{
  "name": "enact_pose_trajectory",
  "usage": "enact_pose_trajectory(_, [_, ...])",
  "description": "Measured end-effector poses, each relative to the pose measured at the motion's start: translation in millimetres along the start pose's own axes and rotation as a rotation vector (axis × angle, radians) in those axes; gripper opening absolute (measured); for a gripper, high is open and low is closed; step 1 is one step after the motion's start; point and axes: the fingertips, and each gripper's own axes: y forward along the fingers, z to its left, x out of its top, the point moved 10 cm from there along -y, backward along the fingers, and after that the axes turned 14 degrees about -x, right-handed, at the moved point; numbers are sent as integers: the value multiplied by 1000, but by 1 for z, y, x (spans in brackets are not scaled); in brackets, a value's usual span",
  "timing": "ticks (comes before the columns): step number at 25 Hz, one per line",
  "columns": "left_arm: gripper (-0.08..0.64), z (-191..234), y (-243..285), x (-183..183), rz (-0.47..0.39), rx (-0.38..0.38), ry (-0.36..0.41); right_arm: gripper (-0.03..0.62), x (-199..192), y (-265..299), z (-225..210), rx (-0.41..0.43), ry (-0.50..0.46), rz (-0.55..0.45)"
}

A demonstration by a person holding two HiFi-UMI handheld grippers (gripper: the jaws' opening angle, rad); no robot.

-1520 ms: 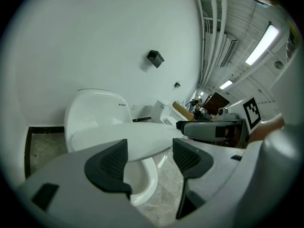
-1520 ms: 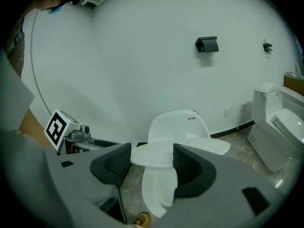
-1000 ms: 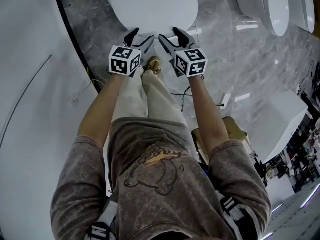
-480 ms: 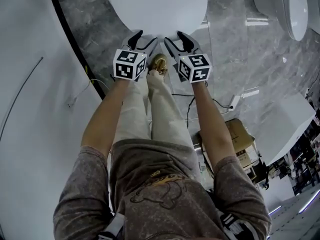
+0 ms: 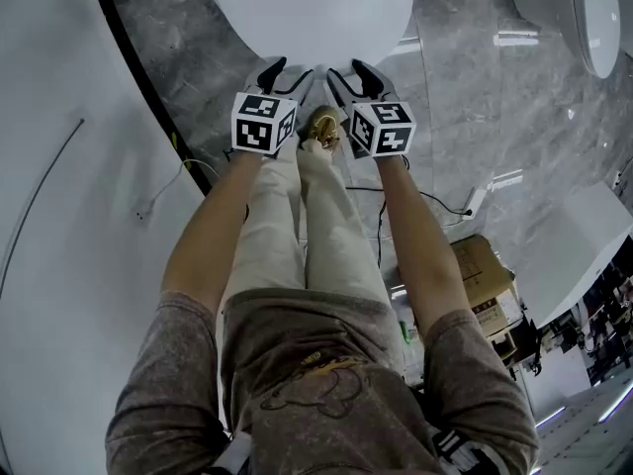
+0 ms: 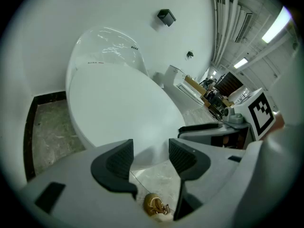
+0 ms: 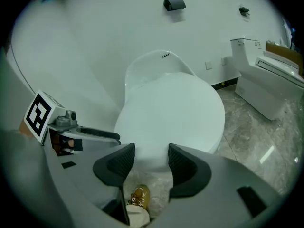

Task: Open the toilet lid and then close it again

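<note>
Head view: the shut toilet lid (image 5: 312, 8) lies at 12 o'clock. The left claw (image 5: 287, 75) and right claw (image 5: 346, 75) hang side by side at its 6 o'clock edge.

Left gripper view: the jaws are spread but closing and pinch nothing. The lid's rim shows in the gap.

Right gripper view: the jaws are likewise spread and closing, and the pads are bare.

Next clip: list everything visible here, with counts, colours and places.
toilet, lid closed: one, white, straight ahead
second toilet: one, white, far right
wall fitting: one, black, above the toilet
floor: grey marble, around both toilets
cardboard box: one, brown, floor at right
cable: one, black, floor at right
shoe: one, tan, below the grippers
trousers: beige, centre
left gripper: grey, fingers closing, nothing held
right gripper: grey, fingers closing, nothing held
</note>
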Motion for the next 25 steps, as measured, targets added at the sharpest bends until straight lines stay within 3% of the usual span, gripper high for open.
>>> enact_pose_trajectory(3, [238, -6, -5, 9, 24, -10, -4, 198, 9, -10, -3, -5, -14, 9])
enact_pose_trajectory(8, [227, -34, -46, 55, -46, -8, 39, 198, 59, -56, -1, -16, -4, -59])
enact_pose_trajectory(18, [219, -154, -188, 172, -214, -61, 121, 198, 179, -217, 46, 31, -45, -237])
enact_pose_trajectory(25, [213, -217, -274, 220, -288, -88, 235, 198, 226, -313, 83, 107, -141, -360])
